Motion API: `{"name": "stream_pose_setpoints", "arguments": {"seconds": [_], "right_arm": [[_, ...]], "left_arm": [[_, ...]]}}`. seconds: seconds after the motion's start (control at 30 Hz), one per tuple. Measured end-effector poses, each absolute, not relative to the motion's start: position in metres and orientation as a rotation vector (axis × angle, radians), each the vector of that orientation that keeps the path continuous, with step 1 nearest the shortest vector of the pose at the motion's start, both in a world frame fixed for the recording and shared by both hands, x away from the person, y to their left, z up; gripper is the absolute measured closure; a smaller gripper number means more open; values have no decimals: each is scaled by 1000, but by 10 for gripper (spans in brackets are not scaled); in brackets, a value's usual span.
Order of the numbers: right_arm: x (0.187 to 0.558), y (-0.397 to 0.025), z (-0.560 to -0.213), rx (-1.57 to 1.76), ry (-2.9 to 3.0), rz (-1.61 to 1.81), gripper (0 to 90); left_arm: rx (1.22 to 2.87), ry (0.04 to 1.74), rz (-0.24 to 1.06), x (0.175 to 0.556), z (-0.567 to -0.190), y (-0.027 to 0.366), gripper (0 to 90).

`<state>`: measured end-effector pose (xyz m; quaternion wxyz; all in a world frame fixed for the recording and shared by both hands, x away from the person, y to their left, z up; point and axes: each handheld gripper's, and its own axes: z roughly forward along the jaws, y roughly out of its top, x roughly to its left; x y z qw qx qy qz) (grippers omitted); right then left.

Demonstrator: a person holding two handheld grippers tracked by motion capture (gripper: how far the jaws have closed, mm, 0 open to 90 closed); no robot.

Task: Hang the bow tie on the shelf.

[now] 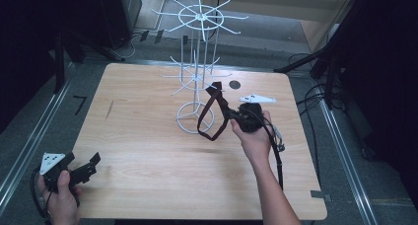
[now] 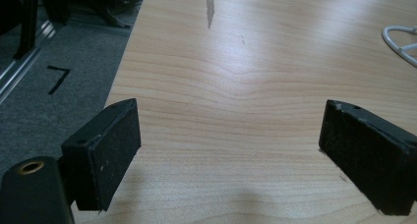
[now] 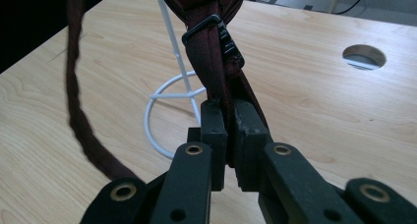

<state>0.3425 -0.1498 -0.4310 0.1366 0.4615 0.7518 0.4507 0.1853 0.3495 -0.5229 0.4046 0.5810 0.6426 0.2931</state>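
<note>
Above the middle of the wooden table [image 1: 148, 151], the right gripper [image 1: 231, 115] pinched a dark red strap [image 3: 223, 71] between its closed jaws, the strap looping beside the white wire rack [image 1: 197, 62]. Near the table's front left corner, the left gripper [image 1: 91, 167] hovered with jaws spread wide, well apart from the strap.

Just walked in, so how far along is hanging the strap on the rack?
Done: the right tool has the dark red strap pinched and lifted. In hand: it is held up beside the white rack. Left: no loop sits on an arm yet. The left tool waits open.
</note>
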Motion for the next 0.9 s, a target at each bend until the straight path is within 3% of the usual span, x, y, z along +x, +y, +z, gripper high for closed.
{"name": "stream_pose_setpoints", "arguments": {"seconds": [0.9], "right_arm": [[360,-127,-495,1517,2242,1274,861]], "left_arm": [[1458,1631,724,186,-523,351,93]]}}
